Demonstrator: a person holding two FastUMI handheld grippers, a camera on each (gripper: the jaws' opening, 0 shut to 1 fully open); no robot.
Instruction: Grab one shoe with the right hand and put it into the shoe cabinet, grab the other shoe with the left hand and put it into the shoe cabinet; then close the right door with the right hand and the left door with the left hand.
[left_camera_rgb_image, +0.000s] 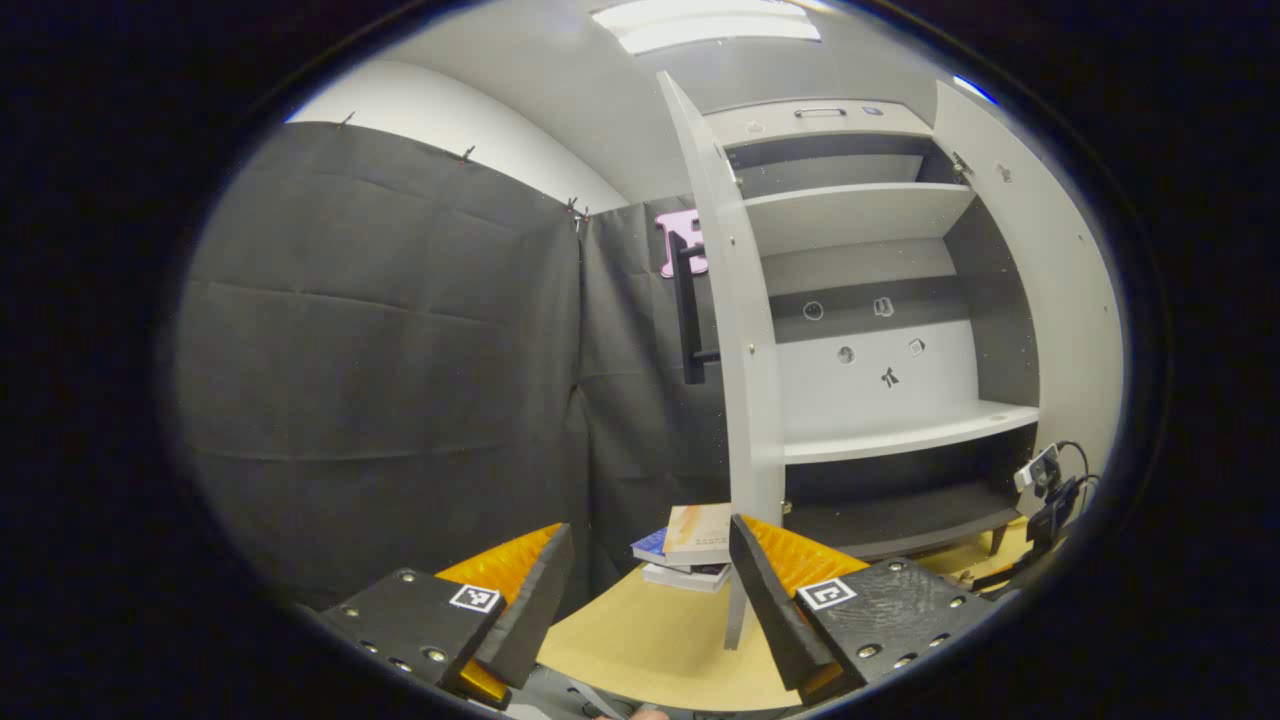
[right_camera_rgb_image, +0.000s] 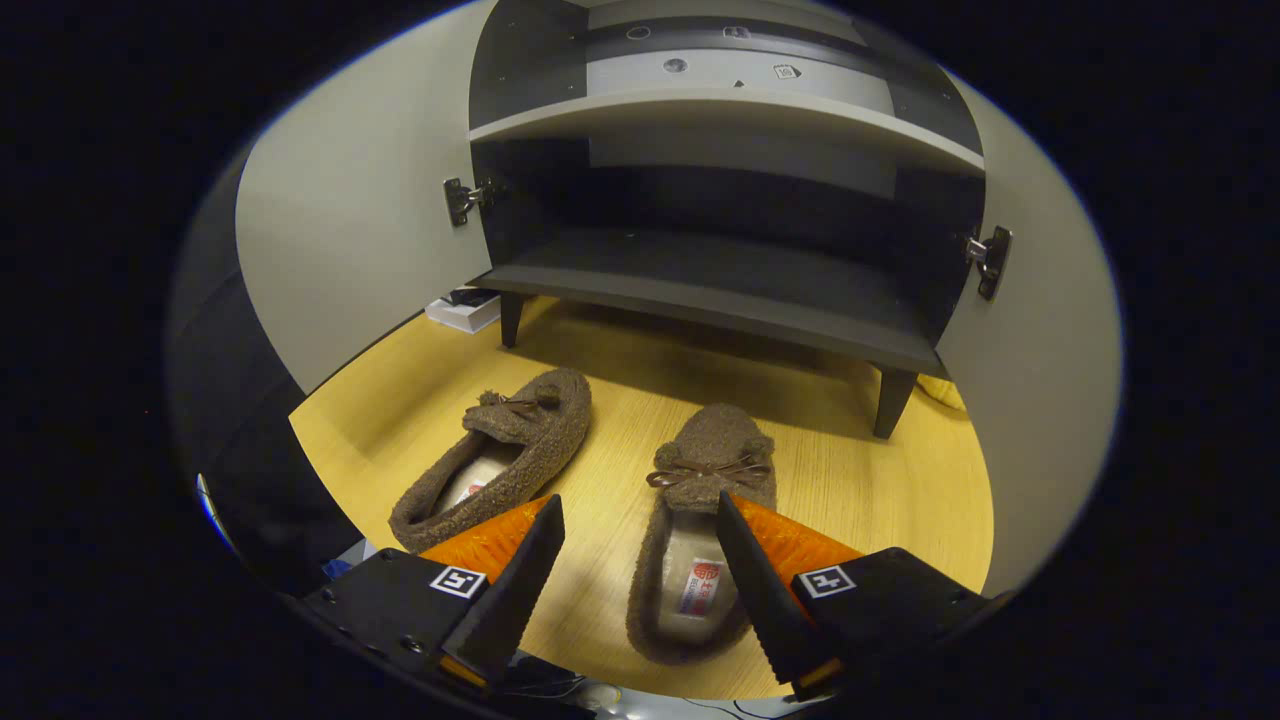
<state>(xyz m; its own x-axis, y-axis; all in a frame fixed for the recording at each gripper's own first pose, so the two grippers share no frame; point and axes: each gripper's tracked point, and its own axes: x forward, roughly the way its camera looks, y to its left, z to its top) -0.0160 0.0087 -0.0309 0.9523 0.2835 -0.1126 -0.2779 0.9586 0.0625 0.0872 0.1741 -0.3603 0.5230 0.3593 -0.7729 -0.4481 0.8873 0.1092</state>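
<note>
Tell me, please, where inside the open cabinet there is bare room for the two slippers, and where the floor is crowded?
The bottom shelf lies bare from the left door to the right door; the middle shelf is bare too. The floor in front is taken by the left slipper and right slipper; books crowd the left door's outer side.

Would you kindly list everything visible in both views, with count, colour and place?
Shoes: two, brown and fuzzy with small bows, on the floor before the cabinet; left shoe, right shoe, apart.
Shoe cabinet: one, grey, both doors open, visible shelves bare.
Left door: one, light grey with a dark handle, swung open.
Right door: one, light grey, swung open.
Books: a small stack, on the floor beside the left door.
Floor: light wood.
Left tool: one, open, holding nothing.
Right tool: one, open, above the right shoe's heel.
</note>
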